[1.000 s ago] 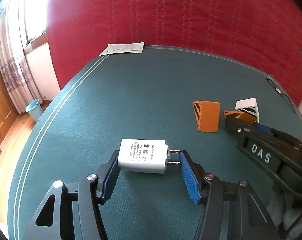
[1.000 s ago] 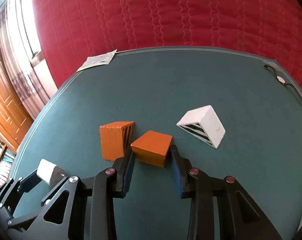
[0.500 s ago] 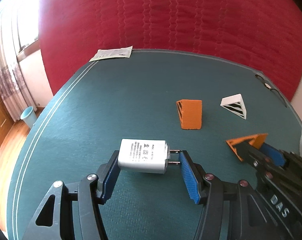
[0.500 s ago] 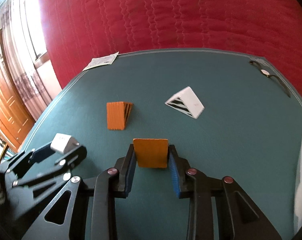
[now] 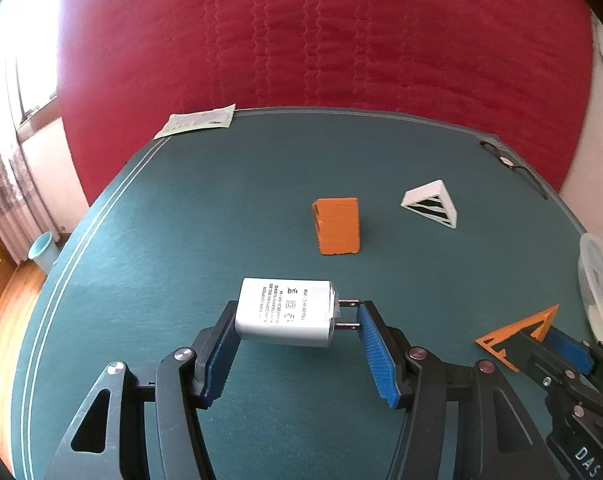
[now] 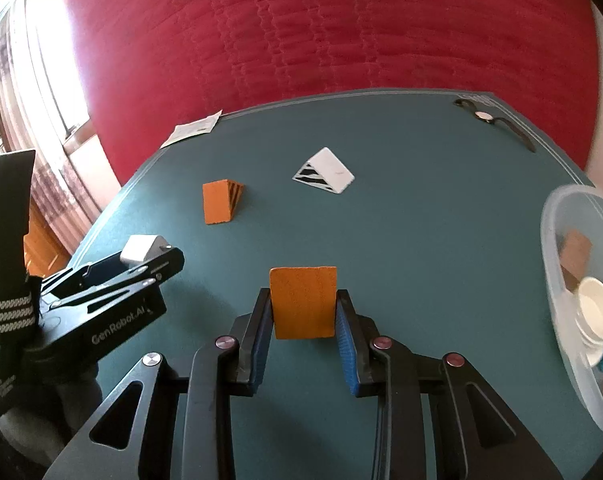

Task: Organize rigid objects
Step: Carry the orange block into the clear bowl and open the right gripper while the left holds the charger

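Observation:
My left gripper (image 5: 295, 320) is shut on a white plug charger (image 5: 287, 312), held by its ends above the green table; it also shows in the right wrist view (image 6: 141, 249). My right gripper (image 6: 303, 312) is shut on an orange wedge block (image 6: 303, 302), lifted off the table; that block shows at the right of the left wrist view (image 5: 519, 332). A second orange wedge (image 5: 337, 226) stands on the table, and a white striped wedge (image 5: 431, 204) lies to its right.
A clear plastic tub (image 6: 561, 248) with a white cup and other items stands at the table's right edge. A paper sheet (image 5: 197, 125) lies at the far left corner, a wristwatch (image 6: 489, 120) at the far right. A red quilted wall is behind.
Both grippers have pulled back and up with their loads. The right gripper lifted its orange wedge away from the other wedge and swung right; the tub has come into view.

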Action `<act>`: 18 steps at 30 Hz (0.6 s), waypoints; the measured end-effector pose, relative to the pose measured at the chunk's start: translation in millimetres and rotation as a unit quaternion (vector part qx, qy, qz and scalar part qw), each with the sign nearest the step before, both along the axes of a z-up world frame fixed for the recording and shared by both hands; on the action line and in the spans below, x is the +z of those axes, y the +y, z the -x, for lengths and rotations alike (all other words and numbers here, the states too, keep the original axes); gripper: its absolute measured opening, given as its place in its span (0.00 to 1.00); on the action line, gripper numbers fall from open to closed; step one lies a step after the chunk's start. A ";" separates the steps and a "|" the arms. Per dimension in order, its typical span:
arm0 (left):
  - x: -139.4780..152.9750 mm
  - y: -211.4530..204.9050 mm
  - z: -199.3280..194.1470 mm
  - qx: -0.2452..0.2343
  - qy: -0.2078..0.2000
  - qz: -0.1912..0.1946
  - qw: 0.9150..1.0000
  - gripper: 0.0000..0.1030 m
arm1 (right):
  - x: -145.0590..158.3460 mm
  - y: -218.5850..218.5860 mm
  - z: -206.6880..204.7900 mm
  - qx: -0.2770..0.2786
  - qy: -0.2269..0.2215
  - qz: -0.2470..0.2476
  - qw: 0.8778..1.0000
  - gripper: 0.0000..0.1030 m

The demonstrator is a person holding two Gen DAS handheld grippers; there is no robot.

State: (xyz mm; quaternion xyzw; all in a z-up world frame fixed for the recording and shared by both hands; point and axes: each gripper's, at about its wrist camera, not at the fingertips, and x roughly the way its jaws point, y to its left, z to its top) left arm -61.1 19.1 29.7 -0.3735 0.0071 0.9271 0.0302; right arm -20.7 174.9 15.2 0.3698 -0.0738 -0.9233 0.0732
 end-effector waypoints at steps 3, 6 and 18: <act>1.0 4.0 -2.5 -0.011 0.003 -0.002 1.000 0.59 | 0.3 6.2 -5.6 -0.008 0.000 0.003 1.000 0.30; 1.9 8.3 -5.4 -0.020 0.006 -0.004 1.000 0.59 | 2.2 13.0 -12.5 -0.016 0.001 0.009 1.000 0.30; 3.2 21.5 -13.5 -0.053 0.012 -0.006 0.999 0.59 | 12.0 52.6 -35.8 -0.067 0.011 0.026 0.997 0.30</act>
